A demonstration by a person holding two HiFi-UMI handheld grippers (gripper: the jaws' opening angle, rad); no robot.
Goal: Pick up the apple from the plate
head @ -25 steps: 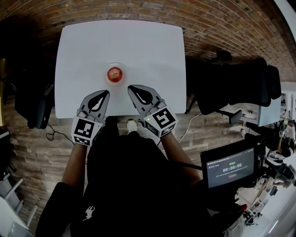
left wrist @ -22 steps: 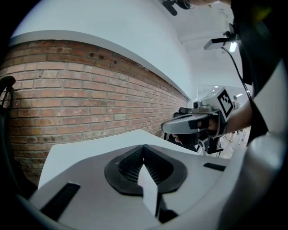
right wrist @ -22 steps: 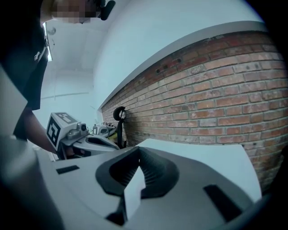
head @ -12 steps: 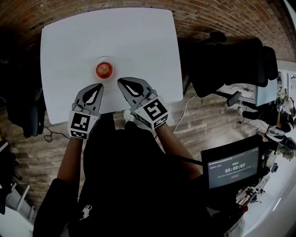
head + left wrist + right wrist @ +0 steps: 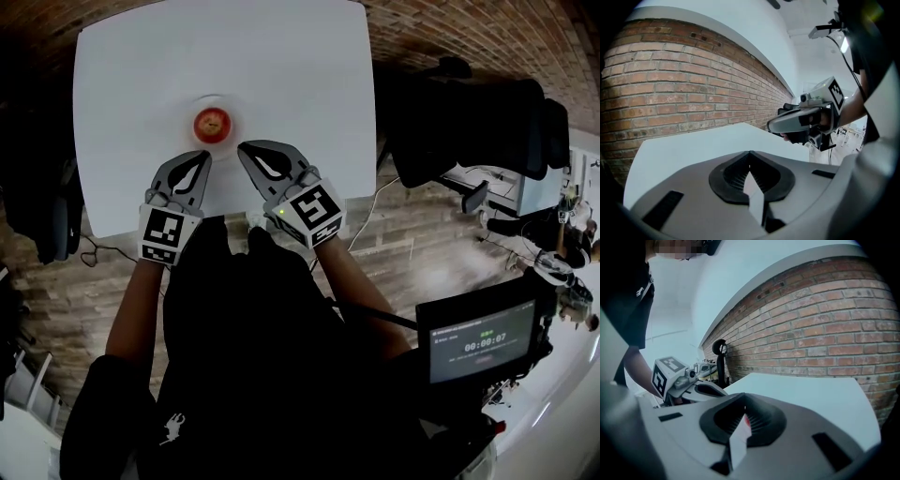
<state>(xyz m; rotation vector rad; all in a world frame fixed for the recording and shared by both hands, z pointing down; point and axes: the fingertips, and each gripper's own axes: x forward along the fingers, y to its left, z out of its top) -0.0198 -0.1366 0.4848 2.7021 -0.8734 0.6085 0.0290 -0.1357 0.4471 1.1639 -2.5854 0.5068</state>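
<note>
Smooth matt table (image 5: 281, 75), glossy apple (image 5: 212, 123); rough matt brick wall (image 5: 670, 93) — smooth plastic left gripper (image 5: 202, 157)

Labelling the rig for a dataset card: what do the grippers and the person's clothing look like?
The left gripper and right gripper are light grey shells tapering to a point, with black ribbed pads inside. Each carries a white cube with black square markers. The person wears a black short-sleeved top.
</note>
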